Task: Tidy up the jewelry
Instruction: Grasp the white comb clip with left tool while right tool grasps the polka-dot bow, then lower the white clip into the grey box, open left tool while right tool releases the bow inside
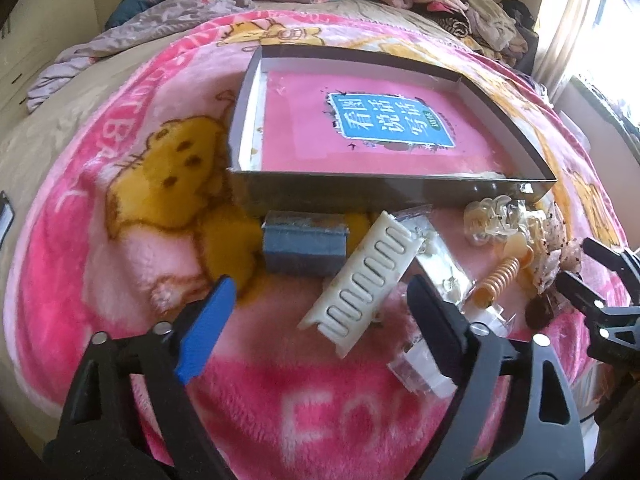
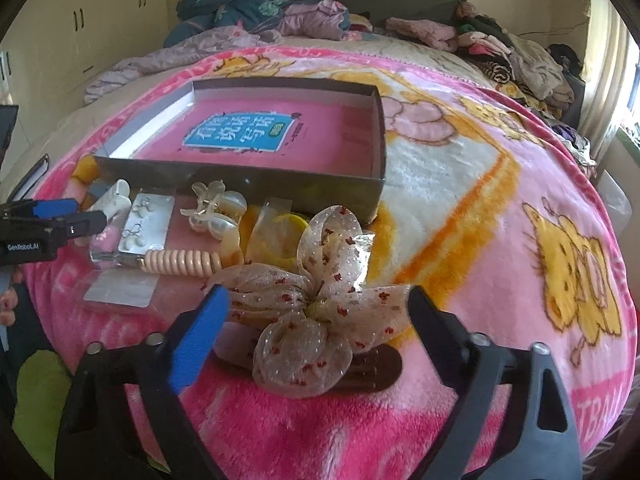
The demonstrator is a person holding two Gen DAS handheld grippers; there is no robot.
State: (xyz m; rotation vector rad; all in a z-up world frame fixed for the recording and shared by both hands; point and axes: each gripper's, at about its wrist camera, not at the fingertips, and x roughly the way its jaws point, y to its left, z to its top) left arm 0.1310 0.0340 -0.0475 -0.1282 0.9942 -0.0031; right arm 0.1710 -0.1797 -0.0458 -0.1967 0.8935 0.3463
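An open shallow box (image 1: 360, 194) (image 2: 248, 182) with a pink book inside lies on the pink blanket. In front of it lie hair accessories. My left gripper (image 1: 320, 304) is open around a cream comb clip (image 1: 362, 276), close above it. A small blue box (image 1: 304, 246), an earring card (image 1: 442, 270), a clear claw clip (image 1: 494, 220) and an orange spiral tie (image 1: 496, 280) lie nearby. My right gripper (image 2: 316, 312) is open around a sheer ribbon bow clip (image 2: 316, 304) on a brown barrette (image 2: 376, 374).
Piled clothes and quilts (image 2: 256, 16) sit at the far end of the bed. A window (image 1: 600, 20) is at right, cabinets (image 2: 80, 20) at left. The left gripper shows at the left edge of the right wrist view (image 2: 60, 220).
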